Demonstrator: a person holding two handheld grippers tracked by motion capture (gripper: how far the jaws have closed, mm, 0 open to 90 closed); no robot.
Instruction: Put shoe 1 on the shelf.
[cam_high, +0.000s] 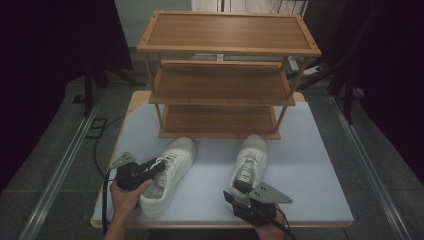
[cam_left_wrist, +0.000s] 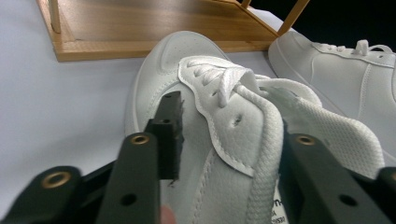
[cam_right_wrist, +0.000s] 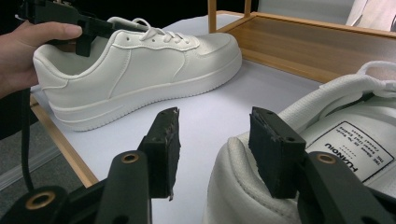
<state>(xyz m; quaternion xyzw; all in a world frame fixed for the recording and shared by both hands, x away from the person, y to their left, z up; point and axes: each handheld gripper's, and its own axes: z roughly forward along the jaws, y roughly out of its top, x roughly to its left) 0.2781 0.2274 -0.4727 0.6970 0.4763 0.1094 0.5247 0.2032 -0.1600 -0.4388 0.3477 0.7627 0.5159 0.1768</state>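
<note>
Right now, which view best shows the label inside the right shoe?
Right gripper view: the tongue label sits close and sharp, with printed lines visible beside the right gripper. The high view shows it as a small grey patch. The left gripper view shows that shoe's outer side and laces, not the label.

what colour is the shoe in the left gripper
White, laces included; the shoe shows best in the left gripper view.

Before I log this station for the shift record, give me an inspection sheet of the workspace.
Surface: pale table, bare apart from the job's things.
Job's things: left shoe and right shoe in front of the wooden rack, shelves bare.
Clutter: nothing seen.
Grippers: left gripper straddles the left shoe's side wall; right gripper straddles the right shoe's heel collar, outer pad clear of it.
Cables: black cable beside the table's left edge.
Surroundings: dark curtains, grey floor.
</note>
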